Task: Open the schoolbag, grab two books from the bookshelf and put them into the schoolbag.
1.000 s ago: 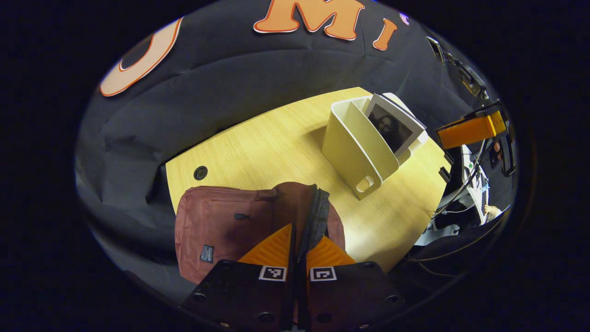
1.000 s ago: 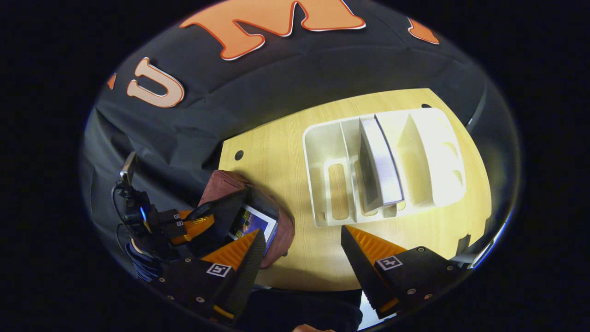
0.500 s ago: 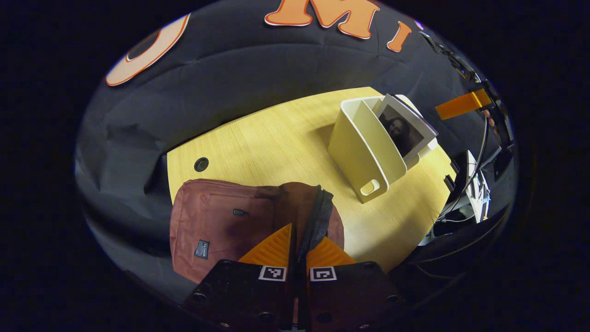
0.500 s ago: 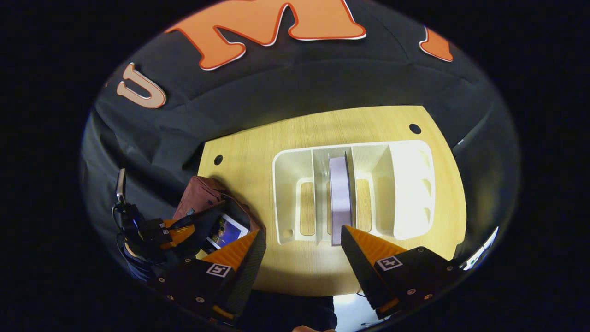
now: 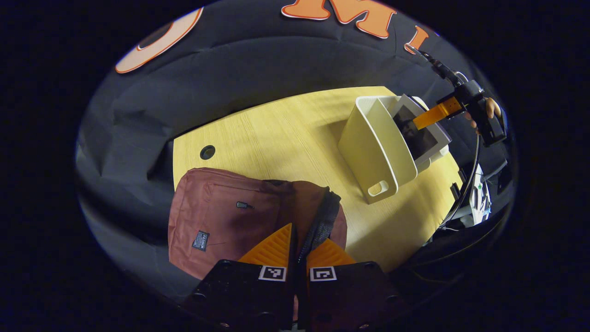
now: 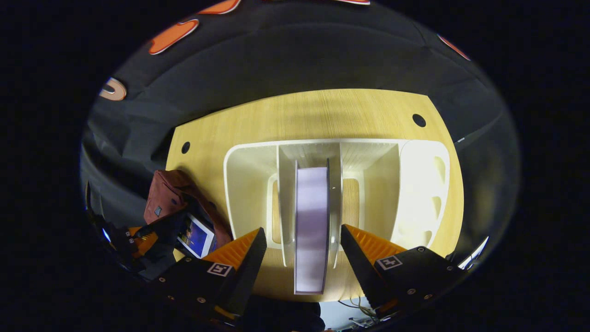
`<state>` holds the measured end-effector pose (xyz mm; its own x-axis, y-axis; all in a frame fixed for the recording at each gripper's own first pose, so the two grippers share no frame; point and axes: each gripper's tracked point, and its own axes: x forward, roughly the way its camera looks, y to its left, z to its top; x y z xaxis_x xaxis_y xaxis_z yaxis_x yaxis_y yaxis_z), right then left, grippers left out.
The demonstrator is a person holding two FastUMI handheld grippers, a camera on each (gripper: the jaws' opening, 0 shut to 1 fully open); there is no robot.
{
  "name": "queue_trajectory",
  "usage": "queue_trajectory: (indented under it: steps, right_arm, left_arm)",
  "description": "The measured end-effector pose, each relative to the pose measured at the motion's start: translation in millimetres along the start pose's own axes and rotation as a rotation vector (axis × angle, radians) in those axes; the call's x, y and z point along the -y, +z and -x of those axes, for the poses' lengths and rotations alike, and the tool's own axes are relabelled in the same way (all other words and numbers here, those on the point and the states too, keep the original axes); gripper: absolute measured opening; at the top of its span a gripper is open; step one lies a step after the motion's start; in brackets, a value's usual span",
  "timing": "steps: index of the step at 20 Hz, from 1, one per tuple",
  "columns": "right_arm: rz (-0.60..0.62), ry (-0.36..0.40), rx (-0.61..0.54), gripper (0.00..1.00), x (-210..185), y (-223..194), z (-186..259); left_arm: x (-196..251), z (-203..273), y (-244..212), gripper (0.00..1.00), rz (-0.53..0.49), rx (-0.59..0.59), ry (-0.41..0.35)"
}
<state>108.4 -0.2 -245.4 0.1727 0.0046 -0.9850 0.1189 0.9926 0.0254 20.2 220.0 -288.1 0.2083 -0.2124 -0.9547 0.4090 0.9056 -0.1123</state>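
The maroon schoolbag (image 5: pixel 221 221) lies on the wooden table (image 5: pixel 276 133), and my left gripper (image 5: pixel 298 240) is shut on its zippered opening edge (image 5: pixel 322 219), holding it up. A cream bookshelf (image 5: pixel 373 147) stands at the right with a book (image 5: pixel 424 138) leaning in it. My right gripper (image 5: pixel 435 116), held by a hand (image 5: pixel 491 108), reaches the top of that book. In the right gripper view, my right gripper (image 6: pixel 302 240) is open, and the upright book (image 6: pixel 312 221) stands between its fingers in the bookshelf (image 6: pixel 415 184). The schoolbag (image 6: pixel 168 200) holds another book (image 6: pixel 196 235).
Round cable holes (image 5: pixel 207 151) (image 6: pixel 418 120) mark the table top. Cables and equipment (image 5: pixel 474 198) hang past the table's right edge. The shelf's other compartments (image 6: pixel 249 184) hold nothing. Bare wood lies between the bag and the shelf.
My right gripper has moved in over the shelf, so the upright book now stands between its open fingers. My left gripper has kept hold of the bag's edge, with its view shifted slightly.
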Motion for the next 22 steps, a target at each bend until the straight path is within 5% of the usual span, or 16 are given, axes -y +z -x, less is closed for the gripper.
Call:
queue_trajectory:
  steps: [2,8,9,10,12,13,14,22]
  right_arm:
    - [0.002,-0.007,-0.017,0.94,1,2,-10]
    - [-0.024,-0.052,-0.076,0.61,7,1,-31]
    - [-0.037,-0.060,-0.084,0.43,8,0,-31]
    - [-0.050,-0.072,-0.085,0.48,9,1,-30]
    - [-0.070,-0.080,-0.095,0.41,12,-1,-26]
    - [-0.080,-0.088,-0.091,0.50,13,-1,-23]
    - [-0.083,-0.089,-0.085,0.40,14,0,-18]
    - [-0.114,-0.019,0.031,0.39,3,3,58]
  left_arm:
    - [1,-2,2,0.05,0.003,-0.010,0.005]
    - [1,-2,1,0.05,0.008,-0.013,0.006]
    - [1,-2,1,0.05,0.007,-0.012,0.004]
    - [0,-2,2,0.05,0.007,-0.010,0.005]
    - [1,-1,1,0.05,0.004,-0.006,-0.002]
    - [2,-2,2,0.05,0.003,-0.005,-0.006]
    - [1,0,1,0.05,0.004,0.001,-0.006]
    - [3,2,-4,0.05,0.018,0.041,-0.035]
